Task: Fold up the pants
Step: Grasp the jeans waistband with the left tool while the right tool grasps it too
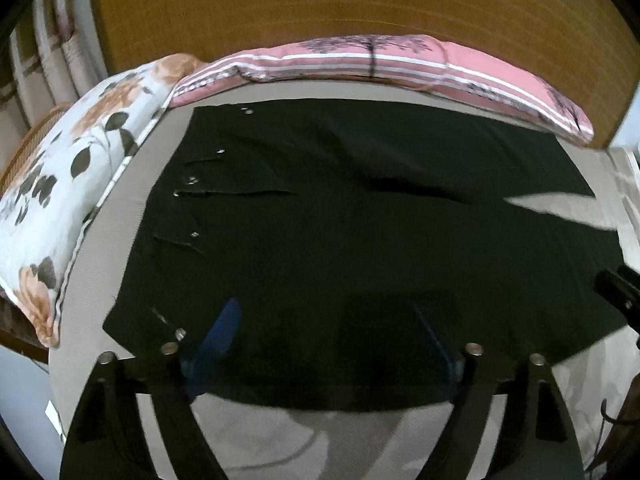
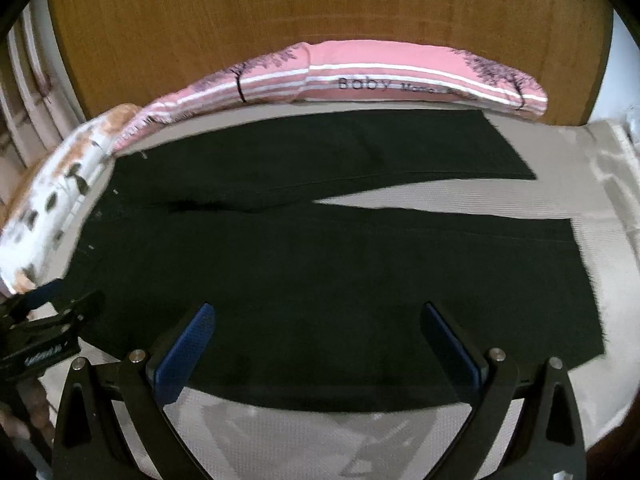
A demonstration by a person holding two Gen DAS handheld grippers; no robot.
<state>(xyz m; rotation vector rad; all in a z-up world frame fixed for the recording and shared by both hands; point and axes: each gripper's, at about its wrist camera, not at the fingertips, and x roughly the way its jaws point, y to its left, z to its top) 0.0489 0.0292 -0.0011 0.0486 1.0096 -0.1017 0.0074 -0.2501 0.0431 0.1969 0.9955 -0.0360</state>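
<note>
Black pants (image 1: pixel 340 216) lie flat on the beige bed, waistband with metal studs (image 1: pixel 193 180) at the left, legs running right and splitting into a V. In the right wrist view the pants (image 2: pixel 320 264) fill the middle, legs ending at the right. My left gripper (image 1: pixel 328 320) is open, blue-padded fingers wide apart just above the near edge of the pants by the waist. My right gripper (image 2: pixel 316 316) is open, fingers wide apart over the near leg's edge. Neither holds cloth. The left gripper also shows in the right wrist view (image 2: pixel 44 320).
A pink striped pillow (image 2: pixel 360 76) lies along the far edge against a wooden headboard (image 2: pixel 320 12). A floral pillow (image 1: pixel 60 200) sits at the left by the waistband. Beige bed sheet (image 2: pixel 460 208) shows between the legs and at the right and near edges.
</note>
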